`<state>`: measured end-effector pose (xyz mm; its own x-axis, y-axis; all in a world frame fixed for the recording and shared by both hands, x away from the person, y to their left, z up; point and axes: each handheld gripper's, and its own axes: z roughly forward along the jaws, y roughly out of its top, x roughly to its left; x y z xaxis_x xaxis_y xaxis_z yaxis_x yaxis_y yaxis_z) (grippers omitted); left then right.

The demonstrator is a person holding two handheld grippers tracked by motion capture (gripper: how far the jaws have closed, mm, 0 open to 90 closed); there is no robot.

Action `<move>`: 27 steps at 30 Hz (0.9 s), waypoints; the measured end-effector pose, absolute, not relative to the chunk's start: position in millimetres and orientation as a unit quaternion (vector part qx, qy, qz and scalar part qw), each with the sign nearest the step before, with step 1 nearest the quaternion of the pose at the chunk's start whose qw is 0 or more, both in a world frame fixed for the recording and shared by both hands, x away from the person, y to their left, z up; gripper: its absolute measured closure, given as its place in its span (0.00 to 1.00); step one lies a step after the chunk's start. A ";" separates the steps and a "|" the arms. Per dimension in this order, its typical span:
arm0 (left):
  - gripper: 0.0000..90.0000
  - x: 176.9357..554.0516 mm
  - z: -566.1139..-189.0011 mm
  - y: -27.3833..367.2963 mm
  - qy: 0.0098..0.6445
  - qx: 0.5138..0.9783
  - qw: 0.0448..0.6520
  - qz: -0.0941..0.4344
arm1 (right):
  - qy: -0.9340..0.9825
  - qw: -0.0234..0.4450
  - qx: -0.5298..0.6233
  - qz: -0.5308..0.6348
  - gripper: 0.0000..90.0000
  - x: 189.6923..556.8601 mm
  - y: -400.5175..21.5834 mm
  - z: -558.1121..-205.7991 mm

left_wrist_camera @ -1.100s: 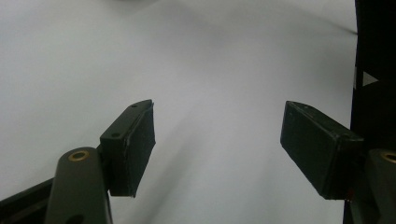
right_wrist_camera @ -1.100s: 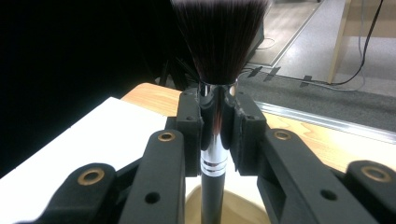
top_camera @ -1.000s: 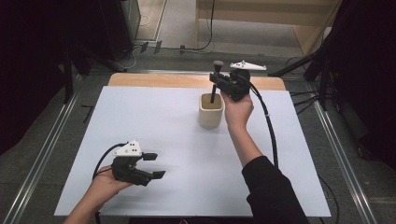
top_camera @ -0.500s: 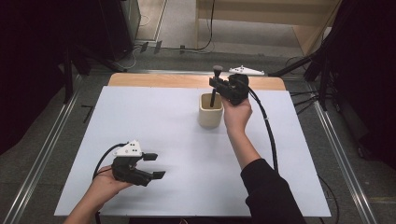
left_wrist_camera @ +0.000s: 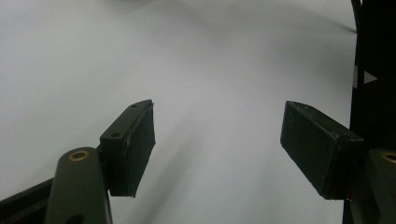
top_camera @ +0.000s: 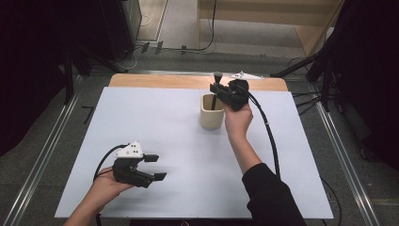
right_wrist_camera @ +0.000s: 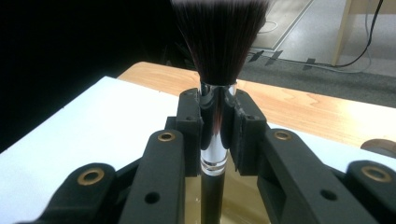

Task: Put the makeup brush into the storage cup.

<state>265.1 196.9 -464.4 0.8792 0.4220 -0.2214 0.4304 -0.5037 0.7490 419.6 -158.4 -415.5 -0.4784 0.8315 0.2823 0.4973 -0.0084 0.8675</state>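
A makeup brush (right_wrist_camera: 217, 51) with dark bristles, a silver ferrule and a black handle stands upright, bristles up. My right gripper (right_wrist_camera: 217, 135) is shut on its ferrule. In the high view the right gripper (top_camera: 217, 90) holds the brush (top_camera: 217, 76) over a cream cup (top_camera: 211, 114) at the table's far middle, with the handle reaching down into the cup. My left gripper (top_camera: 158, 166) rests near the table's front left, jaws apart. In the left gripper view the left gripper (left_wrist_camera: 217, 149) is open over bare white table.
The white table sheet (top_camera: 179, 155) covers most of the table, with a wooden strip (top_camera: 155, 81) showing along the far edge. A cable (top_camera: 268, 136) trails from the right gripper along the forearm. Dark stands and floor surround the table.
The right gripper with the brush has shifted slightly toward the near side above the cup. The left gripper has stayed in place.
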 end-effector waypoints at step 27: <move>0.30 265.2 -464.6 196.2 0.246 0.868 0.432 -0.004 | 0.697 0.125 0.488 0.509 0.33 416.1 -167.1 -415.1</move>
<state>265.2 196.2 -464.6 0.8785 0.4244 -0.2195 0.4312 -0.5061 0.7470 416.1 -167.1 -415.1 -0.4914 0.8089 0.3228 0.5533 0.0037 0.8330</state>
